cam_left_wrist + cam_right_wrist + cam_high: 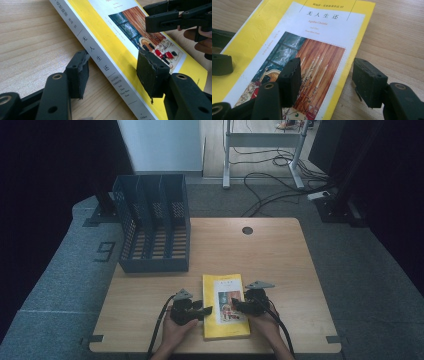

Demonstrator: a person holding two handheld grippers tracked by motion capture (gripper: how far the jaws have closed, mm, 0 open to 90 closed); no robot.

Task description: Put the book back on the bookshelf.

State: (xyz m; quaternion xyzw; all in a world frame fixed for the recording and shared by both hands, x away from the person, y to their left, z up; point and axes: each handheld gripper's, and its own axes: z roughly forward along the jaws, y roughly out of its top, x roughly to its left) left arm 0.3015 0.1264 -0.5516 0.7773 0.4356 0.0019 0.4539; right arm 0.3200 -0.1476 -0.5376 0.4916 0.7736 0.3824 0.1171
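While both claws [209, 310] [234, 306] gape wide astride the yellow book [225, 306], a wooden table [280, 260] stands on grey carpet [350, 265].

Glossy paper covers the yellow book [287, 50], lying on a matt, pale wood-grain table [280, 255] beside a perforated plastic file rack [152, 222].

left gripper [206, 310]: jaws apart, pointing right | right gripper [235, 306]: jaws apart, pointing left

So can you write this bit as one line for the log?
book flat on table | left gripper open, straddling spine | right gripper open, straddling opposite edge | file rack empty
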